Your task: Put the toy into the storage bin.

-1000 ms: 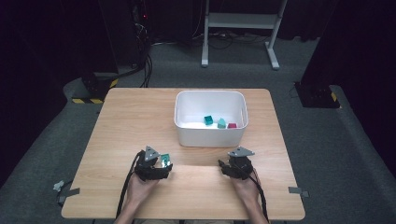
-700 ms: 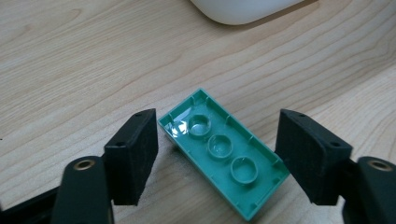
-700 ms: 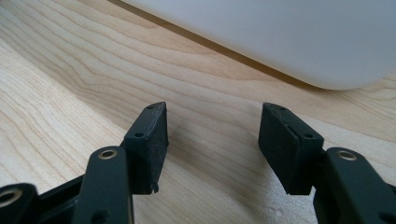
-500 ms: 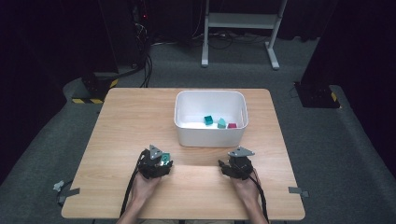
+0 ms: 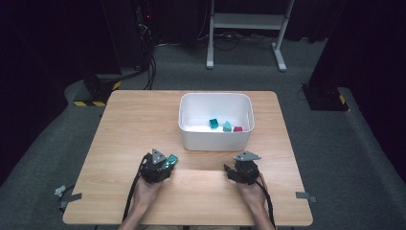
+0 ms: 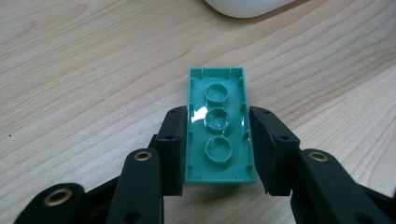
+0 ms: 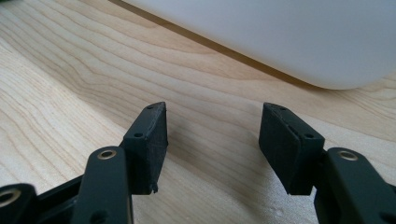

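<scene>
Glossy green plastic brick (image 6: 219,128), matt pale wood-grain table (image 5: 143,120), smooth white plastic bin (image 5: 215,136)

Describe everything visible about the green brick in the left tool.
The green brick is a glossy teal plastic building brick, oblong, lying underside up: a hollow shell with three round tubes in a row. The left tool has just closed on its long sides, both pads pressing it. It sits near the wooden table, short of the white bin.
</scene>
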A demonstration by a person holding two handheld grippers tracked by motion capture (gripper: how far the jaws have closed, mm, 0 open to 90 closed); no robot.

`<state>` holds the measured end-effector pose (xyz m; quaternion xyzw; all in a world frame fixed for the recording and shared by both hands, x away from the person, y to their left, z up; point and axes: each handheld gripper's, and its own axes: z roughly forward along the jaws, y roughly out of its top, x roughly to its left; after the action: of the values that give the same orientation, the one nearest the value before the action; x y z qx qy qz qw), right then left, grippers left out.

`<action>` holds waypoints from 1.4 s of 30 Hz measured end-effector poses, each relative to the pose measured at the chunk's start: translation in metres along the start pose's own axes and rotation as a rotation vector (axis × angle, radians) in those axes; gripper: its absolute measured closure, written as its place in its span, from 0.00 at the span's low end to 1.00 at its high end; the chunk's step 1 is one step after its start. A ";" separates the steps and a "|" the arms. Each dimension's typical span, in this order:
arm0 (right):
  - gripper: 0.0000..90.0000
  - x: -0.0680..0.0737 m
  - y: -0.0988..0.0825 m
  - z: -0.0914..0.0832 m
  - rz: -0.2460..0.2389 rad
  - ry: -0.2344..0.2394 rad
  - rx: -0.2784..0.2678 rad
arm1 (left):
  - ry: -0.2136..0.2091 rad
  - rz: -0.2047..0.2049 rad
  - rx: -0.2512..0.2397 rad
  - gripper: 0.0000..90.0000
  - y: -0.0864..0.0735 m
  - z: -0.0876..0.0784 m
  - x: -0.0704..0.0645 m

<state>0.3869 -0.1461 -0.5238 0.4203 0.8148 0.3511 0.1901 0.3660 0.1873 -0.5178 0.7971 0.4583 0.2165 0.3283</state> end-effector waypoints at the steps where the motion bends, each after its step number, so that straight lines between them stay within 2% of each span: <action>1: 0.47 0.000 0.000 0.000 0.000 0.000 0.000 | 0.007 0.004 -0.009 0.65 0.000 0.000 -0.001; 4: 0.46 0.000 0.000 0.000 0.002 0.001 0.001 | -0.002 0.024 -0.025 0.65 0.002 -0.004 -0.001; 8: 0.45 0.000 0.000 0.000 0.001 0.004 0.002 | -0.035 0.027 -0.041 0.65 0.004 -0.013 0.003; 12: 0.44 0.000 0.000 0.000 -0.004 0.008 0.002 | -0.083 0.000 -0.038 0.65 0.005 -0.016 0.009; 16: 0.44 0.000 0.000 0.000 -0.004 0.008 0.002 | -0.107 -0.006 -0.029 0.65 0.009 -0.019 0.013; 19: 0.44 0.000 0.000 0.000 -0.005 0.007 0.002 | -0.119 0.000 -0.040 0.65 0.015 -0.025 0.015; 24: 0.44 0.000 0.000 0.000 -0.005 0.008 0.002 | -0.148 -0.018 -0.038 0.65 0.025 -0.031 0.022; 26: 0.44 0.000 0.000 0.000 -0.003 0.007 0.003 | -0.157 -0.037 -0.026 0.65 0.029 -0.034 0.025; 28: 0.44 0.000 0.000 0.000 -0.006 0.008 0.002 | -0.168 -0.038 -0.019 0.65 0.036 -0.038 0.028; 30: 0.44 0.000 0.000 0.000 -0.004 0.007 0.002 | -0.152 -0.017 -0.015 0.65 0.043 -0.041 0.030; 32: 0.44 0.000 0.000 0.000 -0.004 0.007 0.003 | -0.157 -0.012 -0.022 0.65 0.049 -0.044 0.032; 37: 0.43 0.001 0.000 0.000 -0.003 0.008 0.004 | -0.174 -0.032 -0.046 0.65 0.068 -0.052 0.038; 42: 0.43 0.001 0.000 0.000 -0.004 0.008 0.004 | -0.181 -0.026 -0.070 0.65 0.089 -0.062 0.041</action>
<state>0.3866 -0.1455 -0.5239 0.4177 0.8171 0.3509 0.1864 0.3980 0.2109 -0.4088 0.7955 0.4291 0.1552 0.3987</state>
